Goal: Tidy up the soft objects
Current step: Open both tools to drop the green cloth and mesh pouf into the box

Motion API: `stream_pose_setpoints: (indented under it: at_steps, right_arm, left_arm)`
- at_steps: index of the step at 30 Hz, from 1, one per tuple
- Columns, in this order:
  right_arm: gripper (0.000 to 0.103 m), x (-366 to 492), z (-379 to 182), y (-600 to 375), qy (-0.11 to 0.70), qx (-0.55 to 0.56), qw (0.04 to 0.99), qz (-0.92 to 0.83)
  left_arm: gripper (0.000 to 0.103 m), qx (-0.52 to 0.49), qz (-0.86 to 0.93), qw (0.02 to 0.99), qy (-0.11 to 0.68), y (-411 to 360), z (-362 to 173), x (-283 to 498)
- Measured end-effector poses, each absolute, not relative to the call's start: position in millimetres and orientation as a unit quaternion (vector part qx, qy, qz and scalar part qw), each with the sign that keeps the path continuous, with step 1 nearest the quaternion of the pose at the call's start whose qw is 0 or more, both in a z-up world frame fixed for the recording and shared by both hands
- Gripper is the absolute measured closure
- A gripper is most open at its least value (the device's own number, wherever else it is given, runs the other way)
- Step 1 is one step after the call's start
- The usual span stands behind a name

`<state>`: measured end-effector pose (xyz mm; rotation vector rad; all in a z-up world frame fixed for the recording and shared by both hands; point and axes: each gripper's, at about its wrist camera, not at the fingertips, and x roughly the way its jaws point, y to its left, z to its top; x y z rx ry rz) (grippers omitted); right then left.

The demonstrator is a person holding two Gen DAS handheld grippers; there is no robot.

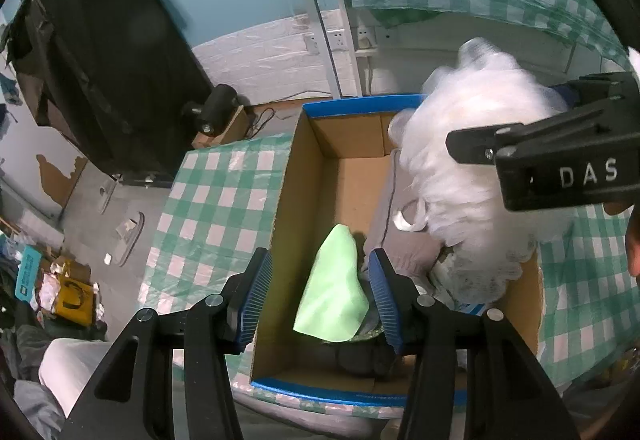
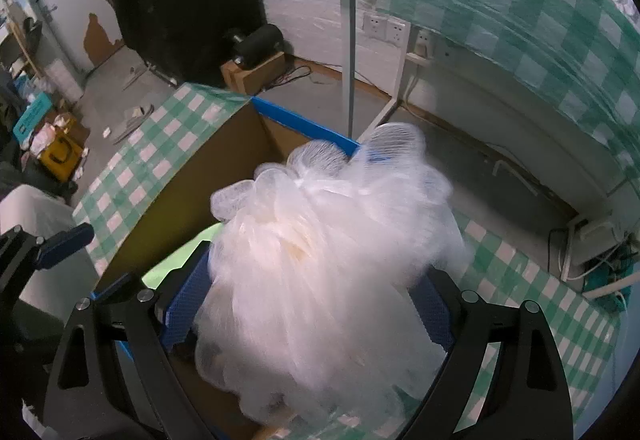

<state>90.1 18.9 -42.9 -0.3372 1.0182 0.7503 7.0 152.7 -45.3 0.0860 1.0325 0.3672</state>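
Right wrist view: my right claw stands wide around the mesh puff, airy and springy, over the box at the desk's far edge; I'd pinch its knotted core. Left claw half-open around the limp green cloth, not pressing.

- A white mesh bath pouf, fluffy and half transparent, is bulging over the right side of the cardboard box, with its top rising above the rim.
- A pale green cloth is lying inside the box, standing up in a soft cone shape and leaning on darker items under it.
- The box, open, brown inside with a blue rim, is sitting on a green-and-white checked cover.
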Motion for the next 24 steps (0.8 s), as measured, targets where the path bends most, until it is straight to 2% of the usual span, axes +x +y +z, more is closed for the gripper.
stream_pose_setpoints:
  at_steps: [12,24]
  right_arm:
    - [0.014,81,-23,16,0.452,-0.129,0.806,0.360]
    - [0.014,53,15,-19,0.413,-0.124,0.834,0.344]
  left_arm:
    - [0.051,0.025,0.173,0.860,0.479,163,-34,-4]
    - [0.038,0.033,0.154,0.881,0.446,150,-7,-19]
